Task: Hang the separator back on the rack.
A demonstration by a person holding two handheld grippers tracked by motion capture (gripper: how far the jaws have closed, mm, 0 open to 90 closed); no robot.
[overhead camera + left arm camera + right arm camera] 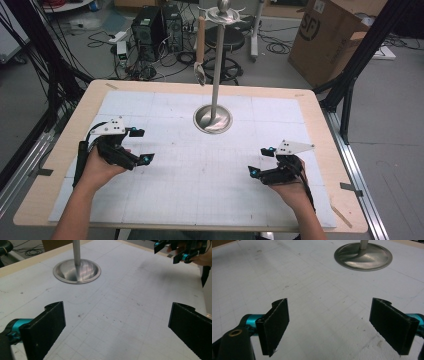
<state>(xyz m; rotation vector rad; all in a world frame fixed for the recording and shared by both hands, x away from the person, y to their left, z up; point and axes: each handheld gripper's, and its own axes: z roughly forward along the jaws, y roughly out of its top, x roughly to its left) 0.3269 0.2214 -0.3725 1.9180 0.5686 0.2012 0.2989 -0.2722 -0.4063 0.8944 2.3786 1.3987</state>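
Both tools, left tool (139,145) and right tool (260,161), rest spread and empty near the bench's front edge; next likely reach: the stand (213,119) mid-bench.

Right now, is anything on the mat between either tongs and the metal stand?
Nothing visible. The left tongs and right tongs are both open and empty over the white mat, and bare mat runs from each up to the stand. A utensil hangs off the stand's top, above the table's far edge.
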